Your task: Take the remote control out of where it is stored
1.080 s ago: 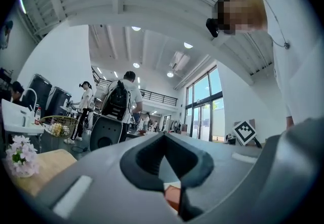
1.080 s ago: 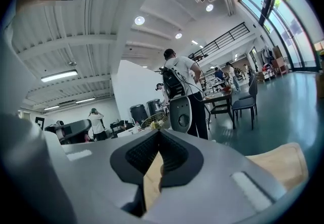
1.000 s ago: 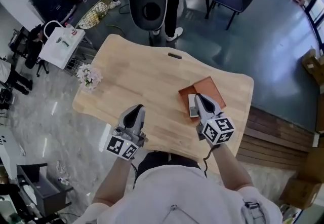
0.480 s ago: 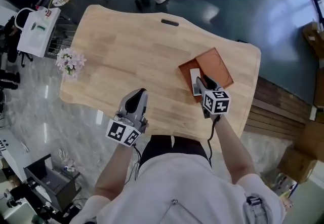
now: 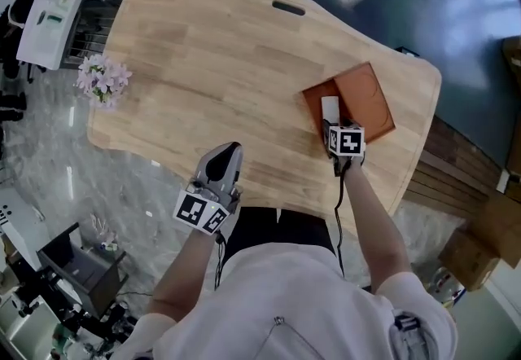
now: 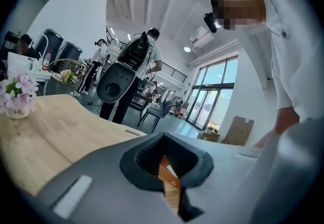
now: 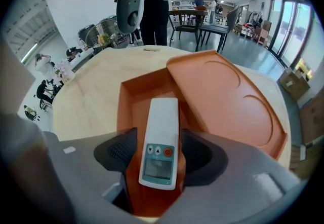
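A white remote control (image 7: 161, 139) with a small screen and an orange button lies in the narrow compartment of an orange tray (image 7: 228, 96) at the right of the wooden table (image 5: 220, 65). My right gripper (image 7: 159, 152) is open and straddles the remote's near end, its pads close on both sides. In the head view the remote (image 5: 330, 109) pokes out just beyond the right gripper (image 5: 333, 125), and the tray (image 5: 365, 98) lies behind. My left gripper (image 5: 229, 151) hovers at the table's near edge, shut and empty; its own view shows the left gripper (image 6: 164, 159) with jaws together.
A small vase of pale flowers (image 5: 102, 77) stands at the table's left edge. A dark slot (image 5: 288, 7) is cut near the far edge. A white bag (image 5: 49, 12) sits on the floor at left. A person with a backpack (image 6: 142, 61) and chairs are beyond the table.
My right gripper has moved forward onto the tray until its jaws flank the remote. The left gripper has stayed near the front edge. The head view has shifted closer over the table.
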### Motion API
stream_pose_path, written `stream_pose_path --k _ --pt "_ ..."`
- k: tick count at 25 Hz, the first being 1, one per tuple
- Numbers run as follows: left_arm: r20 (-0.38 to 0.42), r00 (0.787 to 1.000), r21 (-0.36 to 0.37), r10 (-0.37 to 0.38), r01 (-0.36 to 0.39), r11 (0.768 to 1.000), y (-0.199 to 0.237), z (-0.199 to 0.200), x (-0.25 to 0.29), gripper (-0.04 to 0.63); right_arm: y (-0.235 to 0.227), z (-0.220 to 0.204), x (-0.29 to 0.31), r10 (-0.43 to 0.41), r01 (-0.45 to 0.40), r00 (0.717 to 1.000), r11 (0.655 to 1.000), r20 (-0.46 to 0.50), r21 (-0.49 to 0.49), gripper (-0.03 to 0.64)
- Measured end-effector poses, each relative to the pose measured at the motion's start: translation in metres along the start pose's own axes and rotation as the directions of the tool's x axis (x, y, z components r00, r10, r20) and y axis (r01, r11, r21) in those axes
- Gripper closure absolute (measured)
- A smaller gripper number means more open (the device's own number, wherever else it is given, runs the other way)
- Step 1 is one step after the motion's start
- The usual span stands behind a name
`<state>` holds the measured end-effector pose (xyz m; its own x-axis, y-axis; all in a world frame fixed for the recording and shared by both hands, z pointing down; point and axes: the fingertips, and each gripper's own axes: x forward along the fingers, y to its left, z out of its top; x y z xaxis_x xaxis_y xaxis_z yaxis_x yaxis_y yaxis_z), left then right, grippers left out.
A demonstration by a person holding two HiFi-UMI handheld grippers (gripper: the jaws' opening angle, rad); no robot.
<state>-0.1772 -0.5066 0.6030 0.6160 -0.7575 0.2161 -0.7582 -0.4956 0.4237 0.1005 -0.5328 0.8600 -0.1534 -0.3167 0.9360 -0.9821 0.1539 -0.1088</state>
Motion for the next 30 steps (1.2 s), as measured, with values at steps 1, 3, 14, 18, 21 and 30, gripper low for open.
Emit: stream_pose_path --k 1,3,14,18,21,30 --pt "-0.004 1.000 -0.007 -0.002 0.002 1.000 0.000 -0.003 -0.001 0.594 -0.001 -0.002 0.003 -0.013 0.013 1.000 1.000 -0.015 -0.008 0.311" --pt "-0.015 1.000 -0.020 -0.004 0.003 1.000 0.001 -0.009 -0.003 0.594 -0.001 -0.005 0.009 -0.035 0.033 0.998 0.999 -0.045 -0.026 0.310" --pt "-0.033 0.999 -0.064 0.005 -0.007 0.998 0.010 -0.026 -0.007 0.594 0.001 -0.019 0.027 -0.086 0.081 0.987 0.996 -0.138 -0.044 0.308" --pt "-0.031 1.000 -0.064 -0.003 0.001 0.998 0.007 -0.027 -0.006 0.594 -0.001 -0.020 0.024 -0.078 0.073 0.988 0.996 -0.130 -0.046 0.318" --pt "-0.029 1.000 -0.058 -0.004 0.002 0.998 0.006 -0.025 -0.009 0.594 -0.003 -0.017 0.015 -0.071 0.067 0.992 0.997 -0.100 -0.039 0.331" --pt "-0.007 1.000 -0.019 -0.019 0.019 1.000 -0.002 -0.012 -0.009 0.594 0.008 0.004 -0.020 -0.025 0.025 1.000 0.998 0.001 -0.062 0.333"
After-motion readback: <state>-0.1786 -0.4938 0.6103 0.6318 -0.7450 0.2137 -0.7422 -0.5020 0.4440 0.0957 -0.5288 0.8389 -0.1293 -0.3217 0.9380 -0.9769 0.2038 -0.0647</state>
